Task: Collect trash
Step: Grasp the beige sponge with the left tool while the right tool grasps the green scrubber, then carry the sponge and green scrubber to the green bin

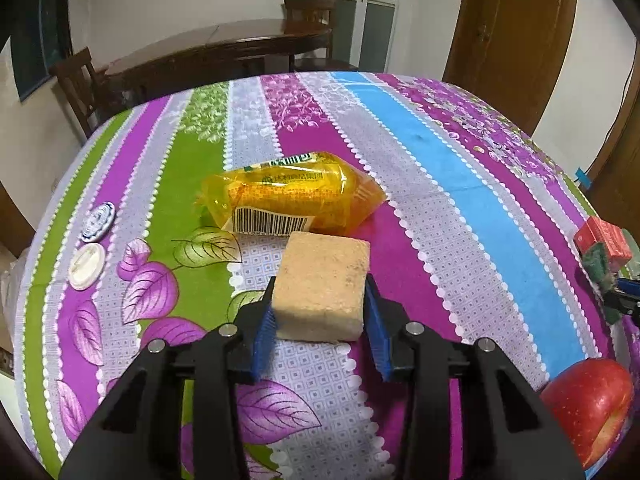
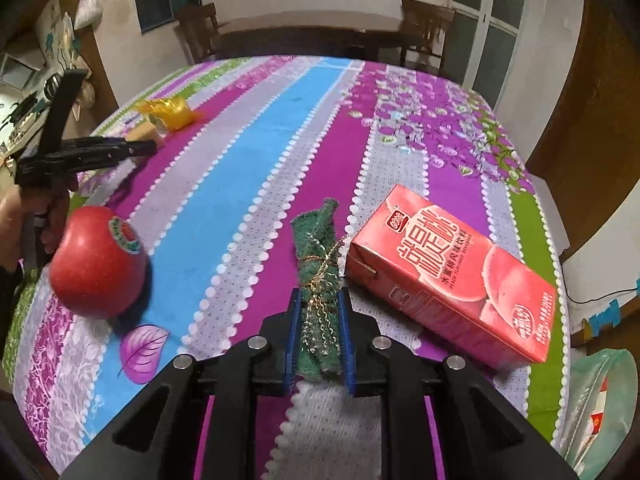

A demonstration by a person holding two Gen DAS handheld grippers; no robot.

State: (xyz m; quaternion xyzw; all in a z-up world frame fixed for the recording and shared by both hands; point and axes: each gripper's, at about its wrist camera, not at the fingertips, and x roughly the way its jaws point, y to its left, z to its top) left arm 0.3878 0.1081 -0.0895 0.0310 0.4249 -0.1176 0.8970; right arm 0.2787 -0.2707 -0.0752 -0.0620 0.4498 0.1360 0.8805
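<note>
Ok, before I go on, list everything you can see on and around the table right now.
Beige block: 1, tan, between left gripper pads.
Snack wrapper: 1, yellow, just behind the block.
Bottle caps: 2, blue-white and cream, table's left edge.
Apple: 1, red, stickered, table's near side.
Scrubbing cloth: 1, green, rolled, in right gripper.
Drink carton: 1, pink, lying beside the cloth.
Tablecloth: 1, striped purple, blue, green.
Plastic bag: 1, pale green, beyond table edge.
Left gripper: closed on block.
Right gripper: shut on cloth.
</note>
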